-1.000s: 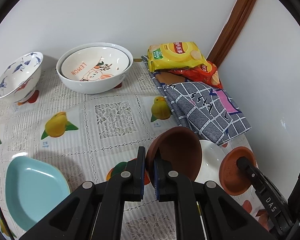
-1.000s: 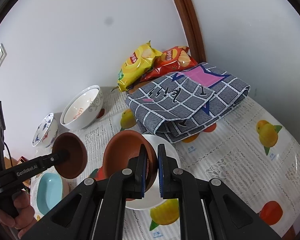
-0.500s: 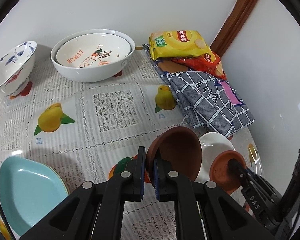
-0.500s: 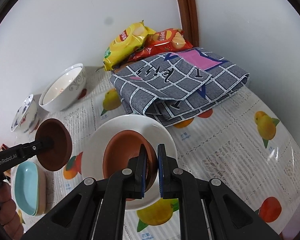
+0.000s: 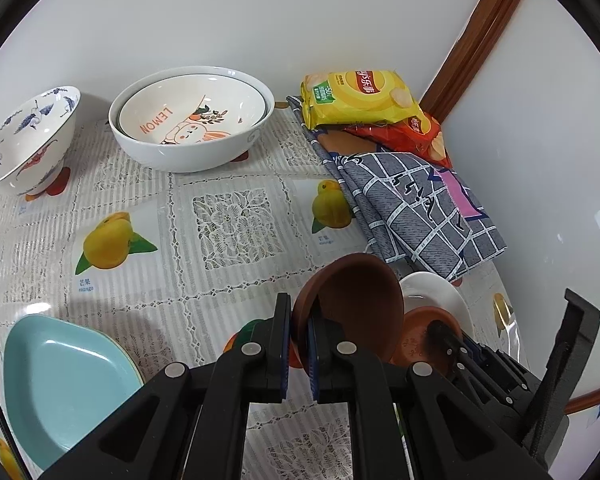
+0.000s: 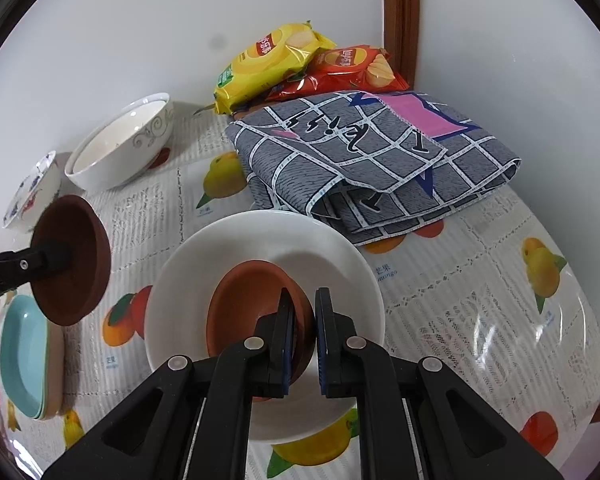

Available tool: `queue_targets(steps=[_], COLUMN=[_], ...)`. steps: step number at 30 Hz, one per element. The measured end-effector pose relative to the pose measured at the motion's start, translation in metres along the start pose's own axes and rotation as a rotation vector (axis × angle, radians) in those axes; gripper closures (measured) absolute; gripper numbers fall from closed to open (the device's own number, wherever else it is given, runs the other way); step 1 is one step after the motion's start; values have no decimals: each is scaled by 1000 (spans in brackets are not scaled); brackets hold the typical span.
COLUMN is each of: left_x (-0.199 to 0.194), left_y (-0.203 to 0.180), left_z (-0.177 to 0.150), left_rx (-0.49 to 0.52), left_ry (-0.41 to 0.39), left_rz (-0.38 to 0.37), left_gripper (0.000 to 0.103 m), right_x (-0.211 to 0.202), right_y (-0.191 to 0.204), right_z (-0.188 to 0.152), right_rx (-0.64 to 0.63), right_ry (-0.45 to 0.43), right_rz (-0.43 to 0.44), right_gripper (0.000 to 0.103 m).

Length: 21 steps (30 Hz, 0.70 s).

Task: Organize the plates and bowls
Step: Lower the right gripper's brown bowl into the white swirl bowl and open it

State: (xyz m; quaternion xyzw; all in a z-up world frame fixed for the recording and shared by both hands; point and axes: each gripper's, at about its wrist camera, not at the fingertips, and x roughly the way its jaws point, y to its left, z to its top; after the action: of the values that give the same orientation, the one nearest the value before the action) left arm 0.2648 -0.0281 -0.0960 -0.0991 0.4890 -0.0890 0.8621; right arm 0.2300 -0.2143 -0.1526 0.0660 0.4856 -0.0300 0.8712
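Gripping rims, we had right gripper (image 6: 301, 334) clamped on terracotta saucer (image 6: 244, 304), left gripper (image 5: 298, 350) on dark saucer (image 5: 358, 300); probably stiff, brittle, light.

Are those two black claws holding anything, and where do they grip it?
Yes. The left gripper pinches a dark brown dish by its rim; the right gripper pinches an orange-brown dish by its rim, over the white plate.

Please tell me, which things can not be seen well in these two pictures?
- Orange dish: near rim hidden by right gripper.
- White plate, left view: mostly behind brown dish.
- Red bag: under yellow bag.
- Blue plates: count unclear.
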Motion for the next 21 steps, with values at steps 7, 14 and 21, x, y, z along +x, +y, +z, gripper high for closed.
queue_targets(steps=[7, 14, 21], left_x=[1, 0, -2], left_y=[-3, -5, -4], left_z=[-1, -3, -2], left_rx=[3, 9, 2], left_ry=[12, 10, 9], left_rz=[-5, -9, -10], left_gripper=[95, 95, 95], right_x=[4, 8, 16], right_y=[0, 6, 17], right_z=[-1, 0, 0], right_rx=[-16, -45, -102], right_ry=[4, 17, 43], right_rz=[-34, -45, -98], right_gripper=[93, 93, 93])
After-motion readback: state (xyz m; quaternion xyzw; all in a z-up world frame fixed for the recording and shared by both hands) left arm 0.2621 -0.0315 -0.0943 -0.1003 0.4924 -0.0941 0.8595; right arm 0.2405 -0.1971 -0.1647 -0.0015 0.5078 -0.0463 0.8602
